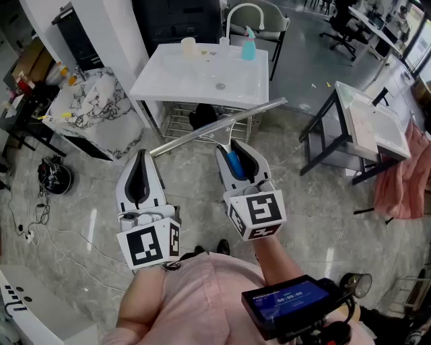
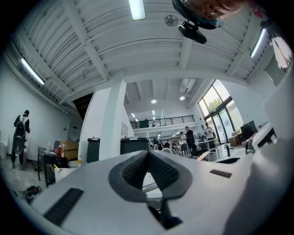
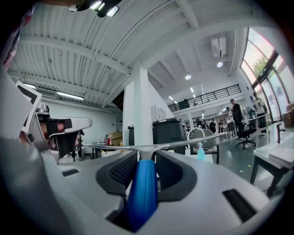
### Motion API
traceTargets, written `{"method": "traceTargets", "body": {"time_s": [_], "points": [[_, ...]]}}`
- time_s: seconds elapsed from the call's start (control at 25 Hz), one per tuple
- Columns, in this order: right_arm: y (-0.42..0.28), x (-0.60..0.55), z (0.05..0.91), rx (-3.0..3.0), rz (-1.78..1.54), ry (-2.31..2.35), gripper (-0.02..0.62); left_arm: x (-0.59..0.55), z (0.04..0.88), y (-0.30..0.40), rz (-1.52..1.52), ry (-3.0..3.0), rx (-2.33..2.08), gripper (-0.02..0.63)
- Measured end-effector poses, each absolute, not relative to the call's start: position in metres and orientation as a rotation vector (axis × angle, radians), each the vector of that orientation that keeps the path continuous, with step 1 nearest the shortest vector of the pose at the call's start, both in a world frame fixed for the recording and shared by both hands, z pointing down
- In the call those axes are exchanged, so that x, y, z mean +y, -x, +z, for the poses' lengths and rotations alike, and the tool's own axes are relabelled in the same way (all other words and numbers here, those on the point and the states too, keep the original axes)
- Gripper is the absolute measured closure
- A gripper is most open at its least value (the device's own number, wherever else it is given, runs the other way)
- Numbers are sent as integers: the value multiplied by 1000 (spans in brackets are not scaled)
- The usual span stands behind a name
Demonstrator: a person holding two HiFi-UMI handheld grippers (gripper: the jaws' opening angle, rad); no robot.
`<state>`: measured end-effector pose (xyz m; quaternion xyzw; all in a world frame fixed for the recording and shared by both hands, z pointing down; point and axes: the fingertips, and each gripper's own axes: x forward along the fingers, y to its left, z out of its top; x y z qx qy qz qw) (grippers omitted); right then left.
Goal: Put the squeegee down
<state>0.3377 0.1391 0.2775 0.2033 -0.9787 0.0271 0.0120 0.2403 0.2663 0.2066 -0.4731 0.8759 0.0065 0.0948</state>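
The squeegee has a blue handle [image 1: 234, 163] and a long metal blade [image 1: 202, 130] that runs crosswise in the air in front of the white sink [image 1: 168, 84]. My right gripper [image 1: 231, 145] is shut on the blue handle [image 3: 143, 193], and the blade [image 3: 183, 142] stretches left and right just beyond its jaw tips [image 3: 146, 158]. My left gripper [image 1: 141, 156] hangs beside it on the left, apart from the squeegee. Its jaws are shut with nothing between them [image 2: 147, 156].
On the sink stand a curved faucet [image 1: 242, 10], a teal bottle [image 1: 248, 46] and a pale cup [image 1: 189, 46]. A marble-patterned counter [image 1: 94, 108] is at left, a black-framed table [image 1: 363, 128] with a pink cloth [image 1: 404, 182] at right. Grey floor lies below.
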Motion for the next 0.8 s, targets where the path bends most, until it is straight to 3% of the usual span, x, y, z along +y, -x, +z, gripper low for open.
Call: {"method": "traceTargets", "body": {"time_s": [0.4,0.8], "points": [[-345,118,275,-3088,117,-625,463,255,214,-245,3,1376,2626,597],[-304,91,297,-3046,165,-629,463,249,235,-195,8,1331,2697,597]]}}
